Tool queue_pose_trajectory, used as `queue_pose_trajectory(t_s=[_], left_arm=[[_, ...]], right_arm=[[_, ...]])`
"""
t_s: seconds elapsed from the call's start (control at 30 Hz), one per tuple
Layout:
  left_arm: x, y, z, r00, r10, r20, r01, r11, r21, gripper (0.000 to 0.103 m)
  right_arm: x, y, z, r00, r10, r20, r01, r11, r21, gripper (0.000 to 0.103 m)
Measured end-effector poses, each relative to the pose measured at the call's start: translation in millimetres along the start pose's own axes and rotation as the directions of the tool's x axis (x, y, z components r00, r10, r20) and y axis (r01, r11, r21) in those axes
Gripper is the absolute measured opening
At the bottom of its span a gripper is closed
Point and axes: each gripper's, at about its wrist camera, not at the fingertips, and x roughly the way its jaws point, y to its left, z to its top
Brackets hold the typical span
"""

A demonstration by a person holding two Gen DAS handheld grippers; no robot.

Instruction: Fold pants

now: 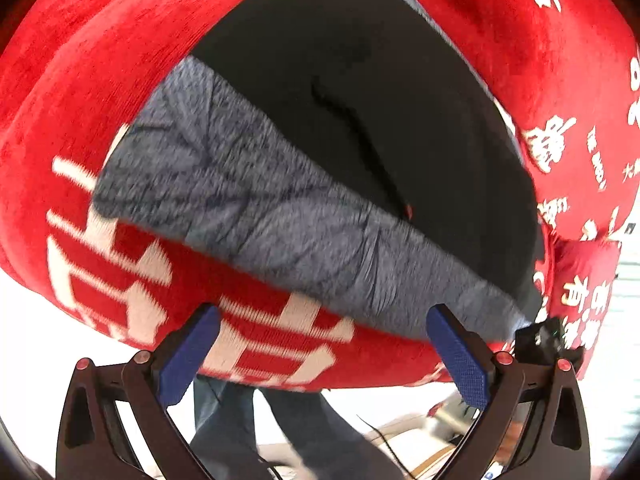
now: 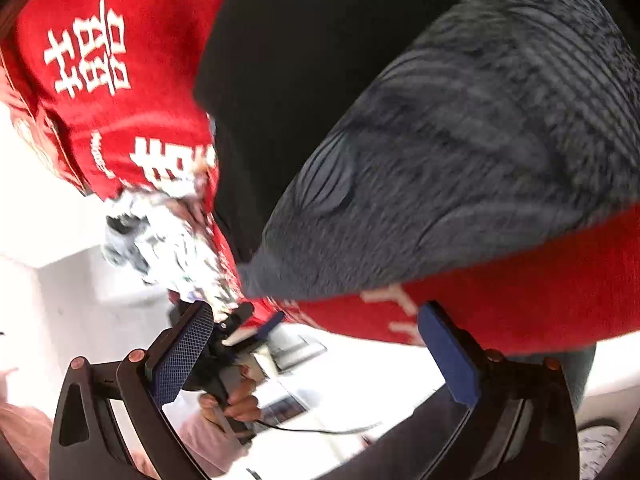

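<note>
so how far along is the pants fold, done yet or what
Seemingly done: the pants lie on the red cloth with black fabric folded over the grey lining. In hand: nothing. The left claw and right claw are both open, off the cloth's near edge. Left: possibly another fold, but the far end of the pants is out of view, so I can't be sure.

Bright daylight, heavy fisheye bend, motion blur in both views.

Background beyond the red cloth (image 1: pixel 100 60) blows out to white, strongest lower left in the right wrist view. Black part of the pants (image 1: pixel 360 80) reads as flat shadow, no detail. Grey fabric (image 2: pixel 460 160) smeared with motion streaks; white print on the cloth soft-edged. Claw pads (image 1: pixel 188 354) fairly sharp in the left wrist view. Dark vignette curves around frame corners; straight lines bow outward near the edges.
</note>
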Motion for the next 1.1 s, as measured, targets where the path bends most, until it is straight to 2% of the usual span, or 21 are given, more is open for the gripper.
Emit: queue_pose_trajectory(t_s=[0.1, 0.2, 0.37, 0.43, 0.53, 0.57, 0.6, 0.63, 0.67, 0.7, 0.73, 0.8, 0.93, 1.1], left_arm=[[-2.1, -10.7, 5.4, 0.999, -0.034, 0.022, 0.034, 0.999, 0.019, 0.103], [-5.0, -26.5, 13.2, 0.996, -0.081, 0.041, 0.078, 0.996, 0.052, 0.103], [4.4, -24.5, 23.2, 0.999, -0.046, 0.024, 0.045, 0.999, 0.017, 0.103], [3.8, -22.9, 21.3, 0.999, -0.033, 0.023, 0.032, 0.999, 0.025, 0.098], [3.9, -27.6, 23.7, 1.0, 0.017, 0.02, -0.018, 0.999, 0.05, 0.085], [2.4, -27.2, 24.0, 0.999, 0.027, 0.022, -0.028, 0.998, 0.051, 0.076], [0.5, -24.8, 24.5, 0.999, 0.046, 0.024, -0.047, 0.998, 0.046, 0.064], [-1.6, -22.0, 24.7, 0.998, 0.051, 0.024, -0.052, 0.998, 0.04, 0.056], [-4.0, -18.5, 25.2, 0.999, 0.05, 0.022, -0.05, 0.998, 0.03, 0.04], [-8.3, -11.6, 27.3, 0.999, 0.041, 0.012, -0.041, 0.999, -0.003, 0.03], [-12.3, -8.4, 29.8, 1.0, 0.025, 0.01, -0.024, 0.999, -0.037, 0.027], [-24.7, -12.3, 35.1, 1.0, 0.003, 0.032, 0.0, 0.997, -0.072, 0.027], [-57.2, -47.5, 53.0, 0.991, 0.002, 0.131, 0.004, 0.999, -0.048, 0.027], [-81.6, -96.2, 105.8, 0.958, 0.016, 0.285, -0.013, 1.0, -0.011, 0.027]], right_arm=[[-1.4, 10.4, 1.3, 0.999, 0.043, 0.004, -0.043, 0.999, -0.017, 0.103], [-3.2, 23.4, 6.5, 0.996, 0.062, 0.056, -0.06, 0.997, -0.039, 0.103], [2.0, 22.3, 12.0, 0.991, 0.104, 0.088, -0.102, 0.994, -0.027, 0.103], [-5.8, 15.3, 6.1, 0.988, 0.116, 0.099, -0.114, 0.993, -0.025, 0.103], [-10.3, 10.5, 4.5, 0.984, 0.132, 0.12, -0.132, 0.991, -0.007, 0.101], [-10.7, 7.3, 5.9, 0.982, 0.139, 0.127, -0.142, 0.99, 0.022, 0.094], [-13.1, 2.0, 8.2, 0.981, 0.143, 0.133, -0.151, 0.987, 0.059, 0.065], [-12.6, -0.2, 10.2, 0.981, 0.14, 0.133, -0.152, 0.984, 0.089, 0.047], [-13.9, -1.4, 12.8, 0.985, 0.114, 0.132, -0.13, 0.985, 0.116, 0.009], [-15.5, 2.5, 14.1, 0.986, 0.104, 0.128, -0.118, 0.987, 0.11, 0.007], [-17.5, 10.2, 16.3, 0.989, 0.09, 0.116, -0.1, 0.991, 0.087, 0.007], [-25.1, 37.2, 23.6, 0.995, 0.064, 0.072, -0.066, 0.998, 0.018, 0.007], [-40.1, 99.7, 50.9, 0.999, 0.034, -0.022, -0.036, 0.99, -0.139, 0.007], [-49.6, 169.1, 113.2, 0.996, 0.032, -0.078, -0.051, 0.964, -0.261, 0.007]])
